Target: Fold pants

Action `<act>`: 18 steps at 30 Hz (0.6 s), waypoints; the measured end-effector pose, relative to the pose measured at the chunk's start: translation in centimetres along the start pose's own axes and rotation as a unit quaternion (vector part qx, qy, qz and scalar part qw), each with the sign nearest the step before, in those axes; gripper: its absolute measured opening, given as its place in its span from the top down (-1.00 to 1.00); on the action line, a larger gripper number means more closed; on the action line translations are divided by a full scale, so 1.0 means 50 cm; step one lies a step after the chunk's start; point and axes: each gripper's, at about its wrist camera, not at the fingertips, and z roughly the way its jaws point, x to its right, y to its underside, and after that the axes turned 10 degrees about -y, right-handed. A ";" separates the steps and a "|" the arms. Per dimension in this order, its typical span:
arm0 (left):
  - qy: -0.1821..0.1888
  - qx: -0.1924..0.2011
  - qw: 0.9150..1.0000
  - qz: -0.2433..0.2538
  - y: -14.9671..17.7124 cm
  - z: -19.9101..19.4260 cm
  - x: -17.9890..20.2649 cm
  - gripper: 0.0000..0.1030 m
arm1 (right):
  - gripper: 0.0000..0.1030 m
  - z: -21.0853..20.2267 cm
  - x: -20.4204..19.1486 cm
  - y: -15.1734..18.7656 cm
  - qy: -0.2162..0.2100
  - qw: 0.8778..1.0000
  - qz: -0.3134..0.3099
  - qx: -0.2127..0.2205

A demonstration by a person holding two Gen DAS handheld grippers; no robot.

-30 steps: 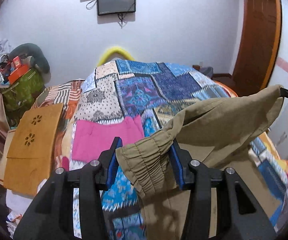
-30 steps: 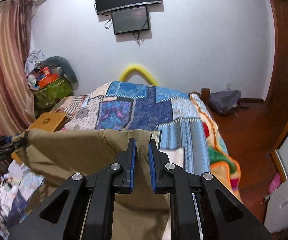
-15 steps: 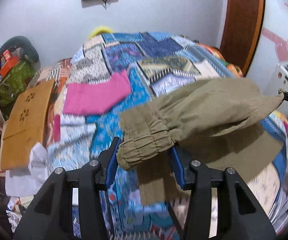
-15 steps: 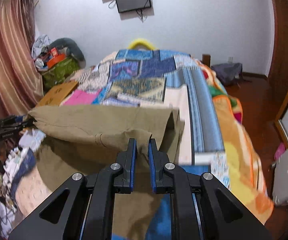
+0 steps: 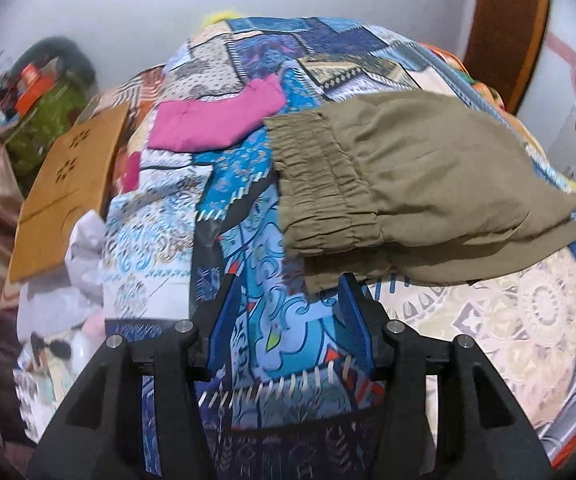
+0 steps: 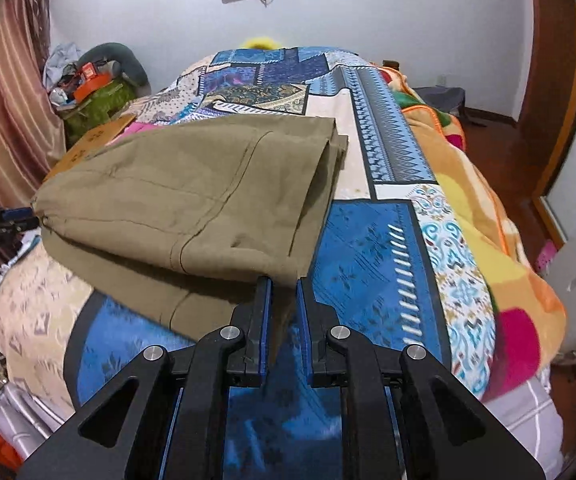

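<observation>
The olive-khaki pants [image 5: 408, 176] lie folded over on the patchwork bedspread [image 5: 248, 320], with the gathered elastic waistband [image 5: 320, 196] at their left end. My left gripper [image 5: 288, 296] is open just below the waistband, with the cloth edge near its right finger and nothing held. In the right wrist view the pants [image 6: 192, 196] lie in layers. My right gripper [image 6: 282, 286] is shut on the near corner of the pants, close to the bed.
A pink garment [image 5: 216, 116] lies on the bed beyond the pants. A cardboard box [image 5: 68, 184] and a green bag [image 5: 44, 120] with clutter sit at the bed's left. An orange blanket [image 6: 500, 240] hangs over the right side. Door [image 6: 548, 60] and wall are behind.
Both grippers lowered the pants from mid-air onto the bed, folding them over. The left gripper let go of the waistband and drew back. The right gripper stays shut on the cloth.
</observation>
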 end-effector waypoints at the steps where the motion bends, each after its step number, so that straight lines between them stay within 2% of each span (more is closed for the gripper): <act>1: 0.002 0.003 1.000 -0.007 -0.004 -0.011 -0.005 0.01 | 0.79 -0.004 -0.004 -0.001 0.013 1.000 -0.007 -0.001; 3: 0.006 0.021 1.000 -0.016 -0.019 -0.042 -0.009 0.01 | 0.79 -0.018 -0.011 -0.005 0.042 0.999 -0.019 0.003; 5: 0.010 0.035 0.999 -0.018 -0.034 -0.063 -0.007 -0.02 | 0.77 -0.035 -0.009 -0.011 0.051 0.999 -0.013 0.012; 8: 0.025 0.051 0.998 -0.010 -0.063 -0.089 0.017 -0.24 | 0.51 -0.070 -0.008 -0.023 0.050 0.998 0.006 0.044; 9: 0.028 0.052 0.998 -0.006 -0.069 -0.091 0.026 -0.38 | 0.41 -0.082 -0.015 -0.031 0.039 0.997 0.002 0.063; 11: 0.034 0.054 0.998 0.004 -0.081 -0.094 0.050 -0.43 | 0.30 -0.087 -0.031 -0.043 0.028 0.997 -0.020 0.074; 14: 0.045 0.050 0.998 0.022 -0.093 -0.090 0.091 -0.44 | 0.28 -0.064 -0.082 -0.064 0.029 0.994 -0.084 0.055; 18: 0.071 0.032 0.996 0.038 -0.094 -0.081 0.135 -0.44 | 0.28 -0.011 -0.154 -0.067 -0.024 0.990 -0.139 0.016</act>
